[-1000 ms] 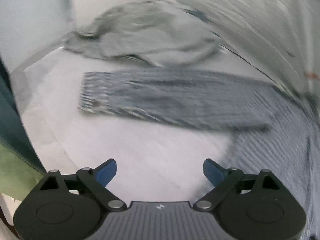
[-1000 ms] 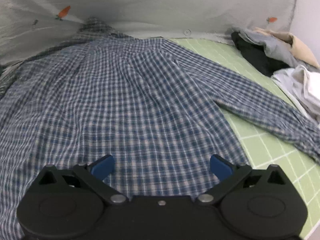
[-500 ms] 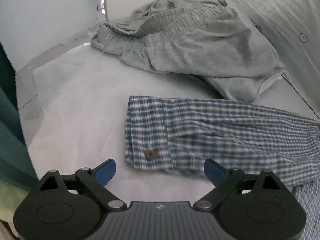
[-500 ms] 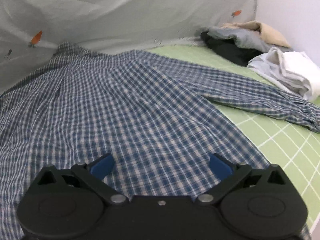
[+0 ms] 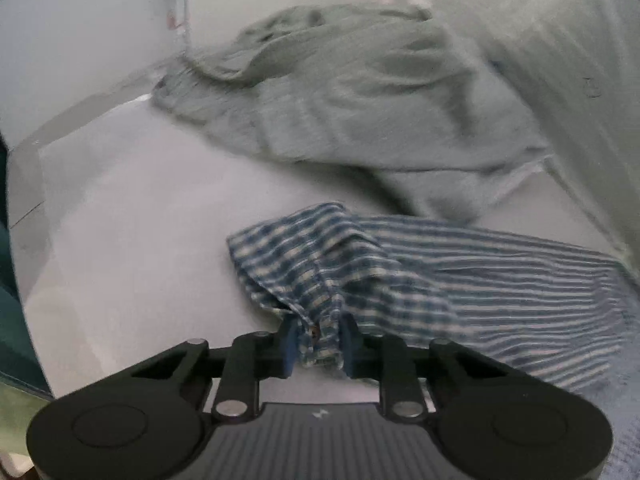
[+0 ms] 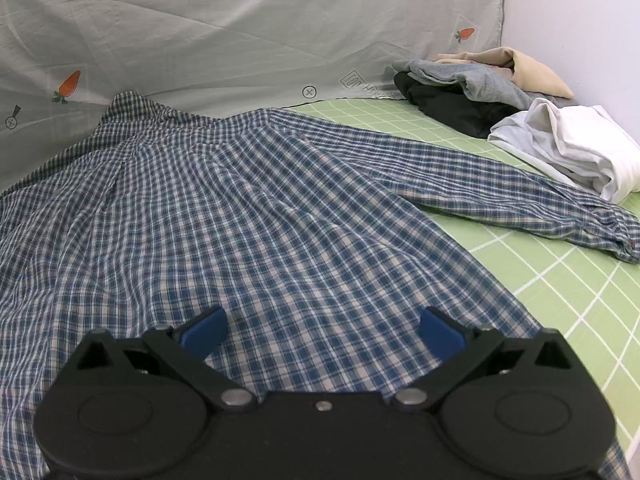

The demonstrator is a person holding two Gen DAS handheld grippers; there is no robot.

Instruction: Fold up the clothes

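Observation:
A blue and white checked shirt (image 6: 248,216) lies spread flat, back up, on the bed. Its right sleeve (image 6: 500,188) stretches out over the green checked sheet. In the left wrist view the cuff of the other sleeve (image 5: 320,272) is bunched up between the blue pads of my left gripper (image 5: 319,340), whose jaws are closing and press on the cloth. My right gripper (image 6: 322,330) hangs open just above the shirt's lower back, with nothing between its fingers.
Grey shorts (image 5: 352,96) lie crumpled beyond the cuff on the pale sheet. A heap of black, grey and beige clothes (image 6: 472,84) and a white garment (image 6: 568,148) sit at the far right by the wall. A grey carrot-print cover (image 6: 240,32) rises behind the shirt.
My left gripper moved up to the sleeve cuff and closed on it, bunching and lifting the cloth. The right gripper stayed over the shirt, rolling slightly.

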